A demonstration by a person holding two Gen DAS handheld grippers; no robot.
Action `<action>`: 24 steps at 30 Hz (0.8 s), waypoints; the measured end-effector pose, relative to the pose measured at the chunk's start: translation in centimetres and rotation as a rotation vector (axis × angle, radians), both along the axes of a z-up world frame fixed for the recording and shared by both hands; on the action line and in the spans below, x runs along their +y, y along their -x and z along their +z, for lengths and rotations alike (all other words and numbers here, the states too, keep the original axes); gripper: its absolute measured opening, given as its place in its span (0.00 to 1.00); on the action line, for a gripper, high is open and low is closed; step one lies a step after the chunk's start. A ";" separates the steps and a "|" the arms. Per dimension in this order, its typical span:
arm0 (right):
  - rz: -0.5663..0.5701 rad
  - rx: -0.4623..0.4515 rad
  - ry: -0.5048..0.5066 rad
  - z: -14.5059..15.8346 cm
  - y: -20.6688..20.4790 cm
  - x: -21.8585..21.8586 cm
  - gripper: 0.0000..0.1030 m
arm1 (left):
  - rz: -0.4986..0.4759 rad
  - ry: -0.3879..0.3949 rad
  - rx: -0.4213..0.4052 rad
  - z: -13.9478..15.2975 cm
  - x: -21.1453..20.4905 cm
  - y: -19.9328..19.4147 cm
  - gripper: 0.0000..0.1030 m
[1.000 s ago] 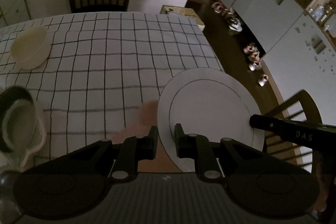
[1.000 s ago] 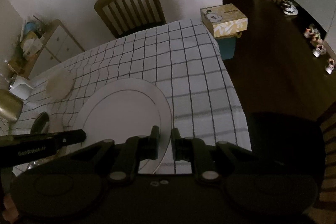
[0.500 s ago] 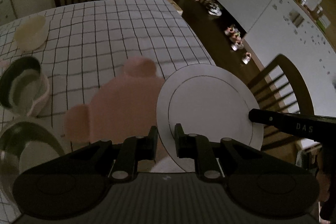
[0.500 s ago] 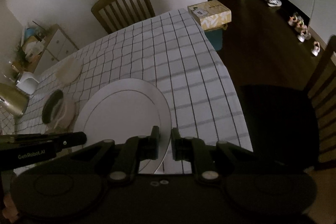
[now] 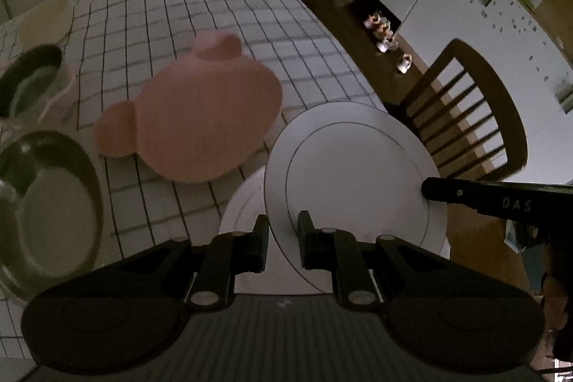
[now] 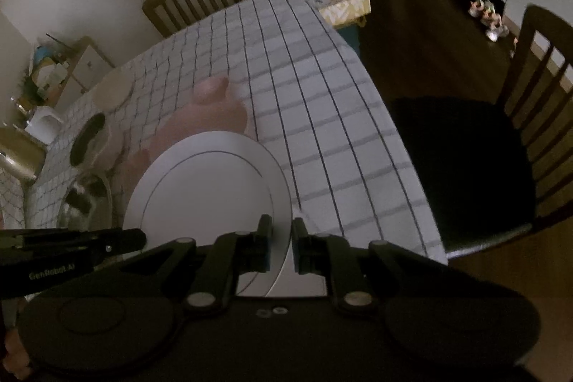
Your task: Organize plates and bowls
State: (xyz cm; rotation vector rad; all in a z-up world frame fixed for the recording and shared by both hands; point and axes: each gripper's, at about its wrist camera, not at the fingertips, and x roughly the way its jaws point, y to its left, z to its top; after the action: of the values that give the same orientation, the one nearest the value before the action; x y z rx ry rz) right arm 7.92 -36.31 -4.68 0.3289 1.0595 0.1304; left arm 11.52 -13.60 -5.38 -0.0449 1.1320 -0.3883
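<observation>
Left gripper (image 5: 283, 240) pinches the near-left rim of the white plate (image 5: 358, 174); right gripper (image 6: 281, 246) pinches the opposite rim. The plate is held clear of the surface (image 6: 322, 117), near its near right corner. Directly beneath it, partly showing at its left, lies a second white plate (image 5: 243, 206), judged the stacking target: the move appears to be straight down. Beyond, toward the middle, a pink bear-shaped plate (image 5: 200, 120); along the left edge, bowls (image 5: 53, 206).
</observation>
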 end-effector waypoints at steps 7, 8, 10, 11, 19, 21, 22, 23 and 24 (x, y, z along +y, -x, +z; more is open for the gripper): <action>-0.008 0.047 -0.016 -2.7 2.3 0.5 0.12 | -0.021 -0.027 0.037 -2.8 0.5 2.1 0.15; -0.006 0.054 -0.012 -3.1 2.5 0.8 0.12 | -0.021 -0.033 0.039 -3.3 0.5 2.3 0.15; -0.001 0.068 -0.008 -3.9 2.9 1.0 0.12 | -0.018 -0.037 0.052 -4.0 0.6 2.5 0.15; 0.002 0.076 -0.006 -4.3 3.1 1.2 0.12 | -0.015 -0.036 0.060 -4.4 0.7 2.5 0.15; 0.005 0.110 0.014 -6.0 3.3 1.6 0.12 | -0.036 -0.053 0.097 -6.8 0.4 2.0 0.15; 0.004 0.117 0.017 -6.4 3.3 1.7 0.11 | -0.038 -0.052 0.102 -7.2 0.4 1.8 0.15; 0.003 0.121 0.018 -6.5 3.2 1.7 0.11 | -0.035 -0.055 0.103 -7.3 0.4 1.7 0.15; 0.000 0.124 0.016 -6.7 3.1 1.7 0.11 | -0.037 -0.061 0.102 -7.4 0.3 1.5 0.15; -0.001 0.126 0.016 -6.7 3.0 1.7 0.11 | -0.039 -0.065 0.101 -7.5 0.3 1.4 0.15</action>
State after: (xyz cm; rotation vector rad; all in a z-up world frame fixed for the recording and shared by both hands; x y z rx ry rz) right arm 4.91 -34.64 -11.42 0.3264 1.1842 0.1017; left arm 10.08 -13.32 -12.83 0.0154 1.2456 -0.3873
